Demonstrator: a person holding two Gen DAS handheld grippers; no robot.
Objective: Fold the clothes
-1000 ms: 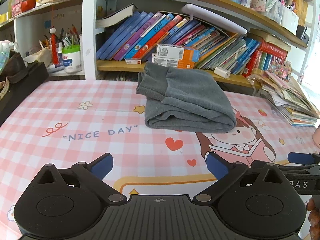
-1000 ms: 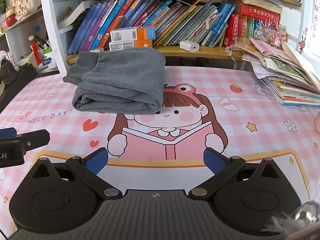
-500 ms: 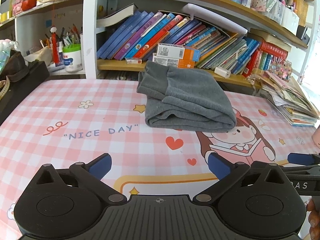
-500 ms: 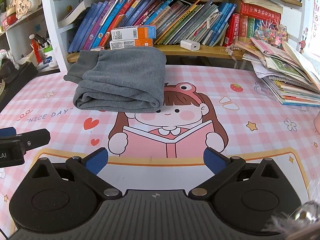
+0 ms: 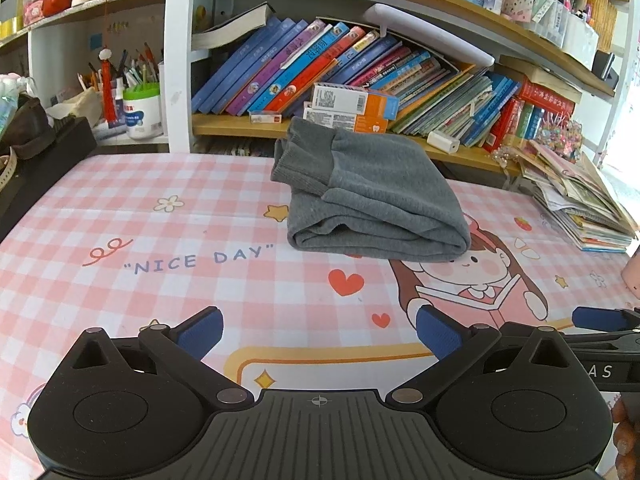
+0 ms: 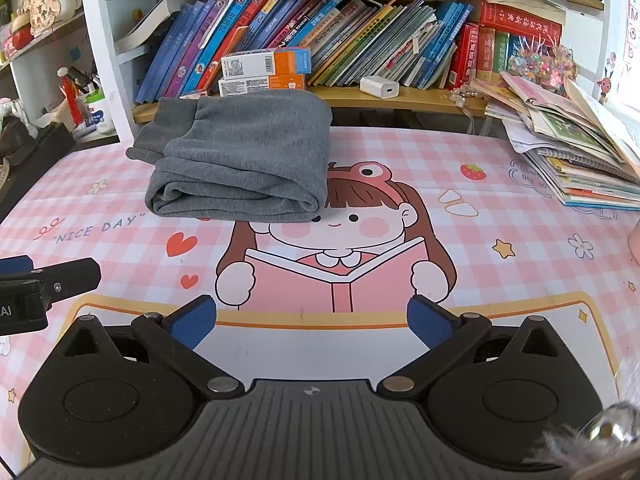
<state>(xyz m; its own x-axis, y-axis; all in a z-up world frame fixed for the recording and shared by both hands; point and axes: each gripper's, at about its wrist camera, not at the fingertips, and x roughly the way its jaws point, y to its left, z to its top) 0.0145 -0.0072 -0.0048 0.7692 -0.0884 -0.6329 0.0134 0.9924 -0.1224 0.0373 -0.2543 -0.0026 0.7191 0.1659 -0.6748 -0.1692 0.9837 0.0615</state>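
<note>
A grey garment (image 5: 372,196) lies folded into a thick bundle at the back of the pink checked table mat (image 5: 160,240), its ribbed cuffs toward the bookshelf. It also shows in the right wrist view (image 6: 244,160). My left gripper (image 5: 319,334) is open and empty, low over the mat's front, well short of the garment. My right gripper (image 6: 311,322) is open and empty, over the cartoon girl print. Each gripper's side shows in the other's view: the right one (image 5: 600,320), the left one (image 6: 40,280).
A bookshelf (image 5: 360,76) full of leaning books stands right behind the table. A stack of magazines (image 6: 572,152) sits at the right edge. A black case (image 5: 36,160) and a pen cup (image 5: 140,108) are at the left. A pink object (image 5: 632,276) is at the far right.
Both grippers stay open and nearly still. The view has shifted very slightly; the folded garment has not moved.
</note>
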